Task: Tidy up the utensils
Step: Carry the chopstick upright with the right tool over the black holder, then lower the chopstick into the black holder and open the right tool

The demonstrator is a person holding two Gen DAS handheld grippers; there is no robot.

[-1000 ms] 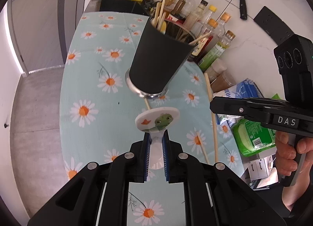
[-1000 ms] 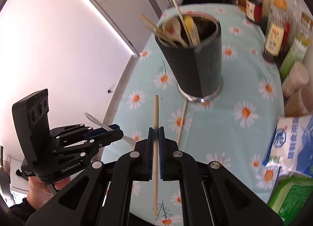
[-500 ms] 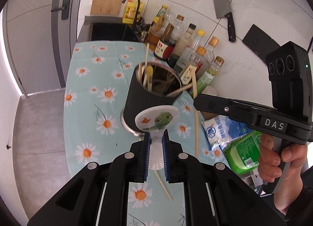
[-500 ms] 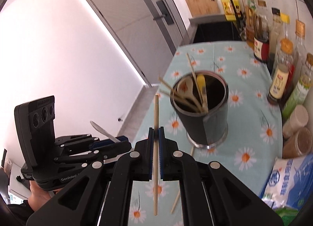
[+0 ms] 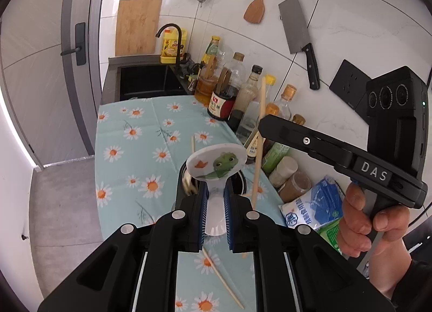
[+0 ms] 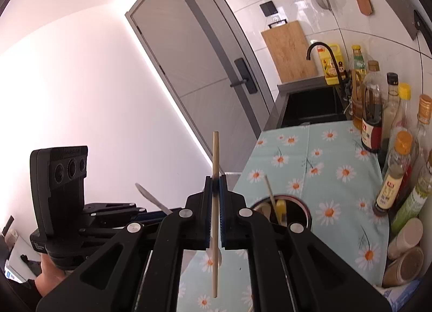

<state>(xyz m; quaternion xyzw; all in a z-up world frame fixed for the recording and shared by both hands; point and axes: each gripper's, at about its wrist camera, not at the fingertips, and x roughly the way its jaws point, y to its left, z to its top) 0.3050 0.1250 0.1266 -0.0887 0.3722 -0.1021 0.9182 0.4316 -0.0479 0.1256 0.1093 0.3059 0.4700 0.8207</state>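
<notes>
The clearest lettering is "DAS", in raised pale capitals on a small black plate on the body of the right tongs (image 5: 266, 123), seen from the left wrist camera.

The dark sauce bottle (image 5: 221, 96) on the worktop carries a red label with white Chinese characters, too small to read. The blue-and-white packet (image 5: 313, 208) beside the jars bears a round blue emblem and Chinese print, likewise not legible. In the right wrist view, the left tongs' (image 6: 151, 198) grip has a line of pale lettering, perhaps "GenRobot", too blurred to confirm.
</notes>
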